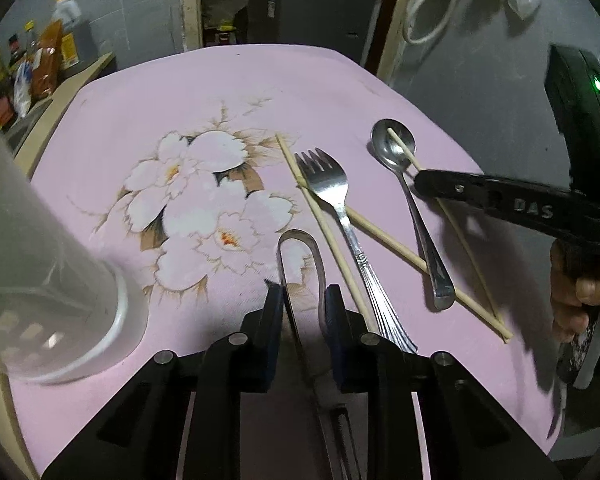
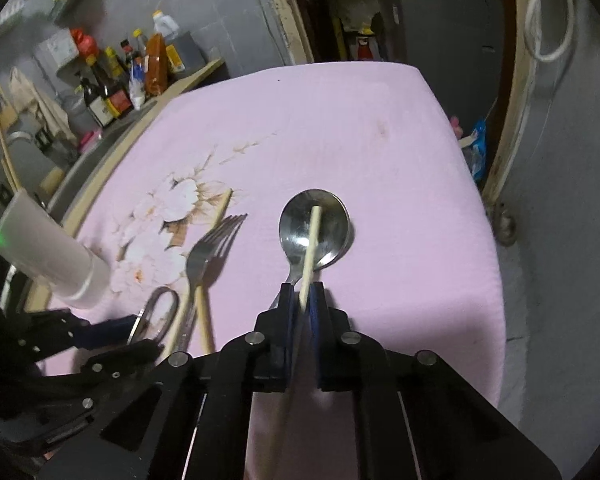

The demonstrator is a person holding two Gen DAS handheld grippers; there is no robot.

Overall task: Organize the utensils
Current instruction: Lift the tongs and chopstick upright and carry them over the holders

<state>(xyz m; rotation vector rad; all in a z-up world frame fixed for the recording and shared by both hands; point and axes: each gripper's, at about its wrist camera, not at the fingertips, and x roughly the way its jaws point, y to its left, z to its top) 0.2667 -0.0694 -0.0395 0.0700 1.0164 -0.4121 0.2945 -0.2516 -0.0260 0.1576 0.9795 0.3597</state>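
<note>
Black fingers of the left hand-held gripper (image 1: pixel 303 300) sit lowest in the left wrist view, set at a moderate gap with the looped end of a pair of metal tongs (image 1: pixel 300 256) between them; whether the blue pads actually press on the loop I cannot tell. Those tongs lie on the bench (image 1: pixel 140 100), which is covered in pink cloth printed with white flowers. Just to the left stands a white plastic cup (image 1: pixel 60 288), blurred by its closeness to the lens.

Right of the tongs, a fork (image 1: pixel 340 216) lies with its tines pointing away, and 1 chopstick (image 1: pixel 320 220) runs alongside and partly beneath it. Another chopstick (image 1: pixel 384 240) crosses under the fork's handle toward the right. Further right lies a spoon (image 1: pixel 396 148), bowl facing up.

Over on that side, the right hand-held gripper (image 2: pixel 304 300) is closed to a narrow gap around a third chopstick (image 2: pixel 311 248), clamped between its blue pads. The free tip of that stick rests in the spoon's bowl (image 2: pixel 328 220) in the right wrist view. From the left wrist view the same gripper (image 1: pixel 420 184) reaches in from the right, with the person's hand (image 1: pixel 580 300) behind it.

Beyond the bench, bottles and packets (image 2: pixel 132 72) crowd a wooden shelf along the grey wall, and a white cord (image 2: pixel 548 20) hangs by the doorway.
</note>
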